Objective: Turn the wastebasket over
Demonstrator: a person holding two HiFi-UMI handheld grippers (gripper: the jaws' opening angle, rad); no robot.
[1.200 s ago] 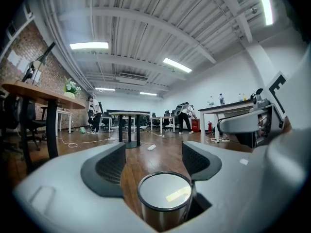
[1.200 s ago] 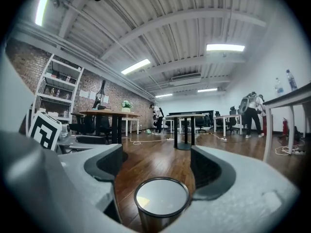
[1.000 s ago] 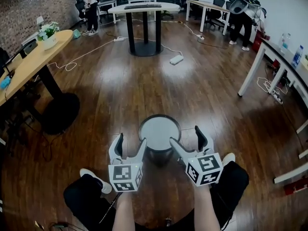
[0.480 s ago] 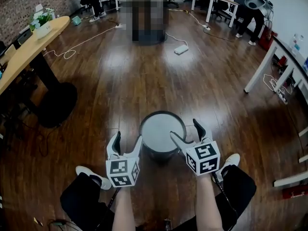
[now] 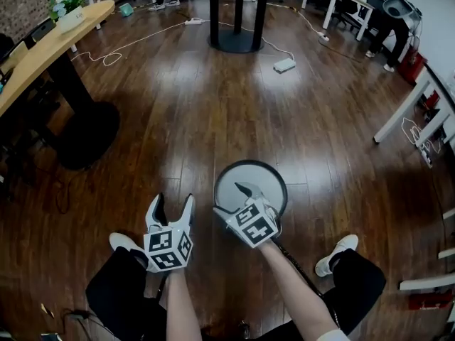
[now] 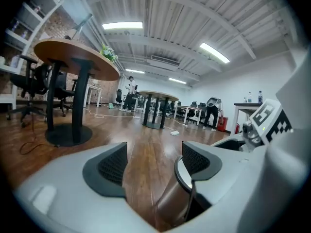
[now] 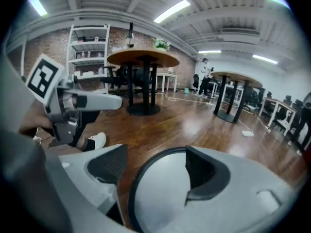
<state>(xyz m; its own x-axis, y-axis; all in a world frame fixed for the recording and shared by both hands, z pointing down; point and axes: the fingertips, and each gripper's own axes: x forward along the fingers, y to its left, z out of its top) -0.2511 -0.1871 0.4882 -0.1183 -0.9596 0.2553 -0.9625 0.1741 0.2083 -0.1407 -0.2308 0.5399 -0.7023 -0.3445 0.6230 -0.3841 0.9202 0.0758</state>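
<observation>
**A:** Where do we stand with the wastebasket [image 5: 253, 170]?

**B:** It sits on the wooden floor [image 5: 213, 112] just ahead of our feet. It rests flat on one end, with a pale round face inside a dark rim [image 7: 158, 152] turned up. We cannot tell whether that face is its base or its inside. It is neither tipped nor lifted, so we judge the turn itself not begun.

**A:** And our grippers?

**B:** Our right gripper [image 5: 232, 199] is over the near edge. Its jaws are wide and have just been narrowing. The rim runs between them, one pad over the pale face and the other outside the wall, neither pressing. Our left gripper [image 5: 173, 201] hangs just beside the basket's left wall, its jaws wide with only floor between them.

**A:** So what is left?

**B:** Nearly all of it, we think. We have to close on the rim, steady the other side, lift, flip it and set it down.
</observation>
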